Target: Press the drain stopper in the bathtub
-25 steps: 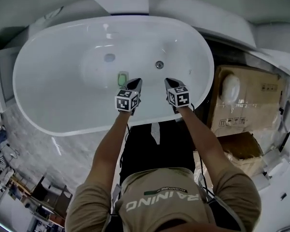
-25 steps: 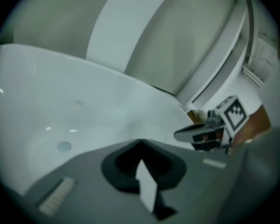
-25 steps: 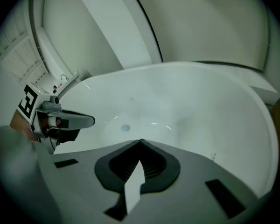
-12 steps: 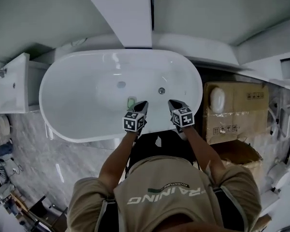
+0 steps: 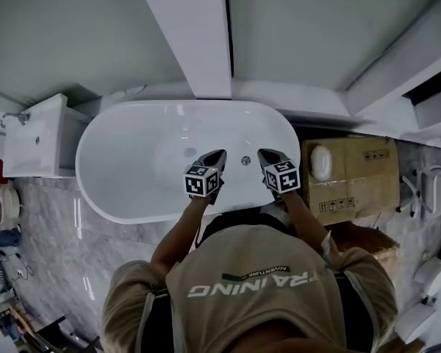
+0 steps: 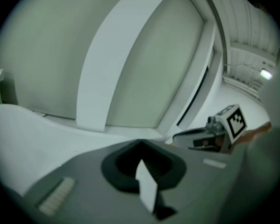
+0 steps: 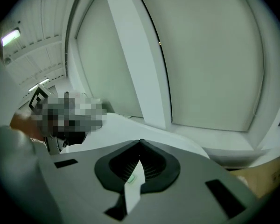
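Mid-frame, the left claw (image 5: 216,155) and right claw (image 5: 265,154) hover side by side over the near half of the white tub (image 5: 117,190). Each is closed, tips together, gripping nothing. The drain stopper (image 5: 245,160) shows between their tips, untouched.

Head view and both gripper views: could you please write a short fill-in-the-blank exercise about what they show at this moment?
1. The left gripper and the right gripper are held over a white ____.
2. The drain stopper shows ____ the two grippers.
3. The cardboard box stands to the ____ of the right gripper.
4. Each gripper's jaws are ____.
Missing words: bathtub; between; right; shut.
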{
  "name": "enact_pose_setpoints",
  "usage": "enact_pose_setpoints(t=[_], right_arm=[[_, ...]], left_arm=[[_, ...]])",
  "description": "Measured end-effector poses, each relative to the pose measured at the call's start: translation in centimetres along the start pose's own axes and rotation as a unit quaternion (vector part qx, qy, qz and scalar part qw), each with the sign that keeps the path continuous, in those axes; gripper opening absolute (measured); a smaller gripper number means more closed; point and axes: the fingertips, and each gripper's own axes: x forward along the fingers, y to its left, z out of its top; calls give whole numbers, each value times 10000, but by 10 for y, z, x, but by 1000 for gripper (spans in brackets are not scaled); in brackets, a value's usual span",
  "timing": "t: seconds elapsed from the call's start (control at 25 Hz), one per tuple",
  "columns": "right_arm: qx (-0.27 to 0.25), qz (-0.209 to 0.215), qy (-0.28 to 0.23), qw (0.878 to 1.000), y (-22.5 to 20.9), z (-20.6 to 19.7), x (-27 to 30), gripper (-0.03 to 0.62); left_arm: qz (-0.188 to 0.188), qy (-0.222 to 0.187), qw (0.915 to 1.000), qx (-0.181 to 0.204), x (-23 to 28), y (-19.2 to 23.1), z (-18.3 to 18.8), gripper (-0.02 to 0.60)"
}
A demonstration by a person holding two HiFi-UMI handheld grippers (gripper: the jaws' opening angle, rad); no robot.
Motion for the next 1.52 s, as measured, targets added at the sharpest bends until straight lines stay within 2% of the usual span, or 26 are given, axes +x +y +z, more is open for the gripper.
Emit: enact_pose_setpoints(t=[0.2, 0.6, 0.72, 0.92, 1.08, 1.2, 1.4, 1.52], right_arm=[[-301, 25, -544, 9981, 14, 67, -27, 12], [-934, 263, -1538, 9833, 44, 185, -82, 12], [-1282, 246, -1870, 9737, 55, 223, -96, 12], [-1519, 243, -2336, 9601, 63, 274, -112, 12], [-1591, 163, -2680, 9501, 58, 306, -126, 12], [-1503, 184, -2942, 9437, 53, 321, -134, 12], [-1495, 126, -3202, 9354, 46, 333, -148, 12], [-1581, 124, -3191, 9343, 48, 336, -148, 12]], left_arm=[[140, -373, 9961, 789, -22, -2, 66, 2], [169, -1395, 9821, 1256, -61, -24, 190, 2], [192, -1702, 9751, 1410, -71, -31, 227, 2], [264, -2088, 9613, 1779, -92, -40, 280, 2], [255, -2313, 9500, 2080, -102, -51, 311, 2], [382, -2424, 9426, 2265, -106, -55, 327, 2], [560, -2614, 9284, 2581, -114, -70, 346, 2], [686, -2756, 9227, 2608, -122, -69, 354, 2]])
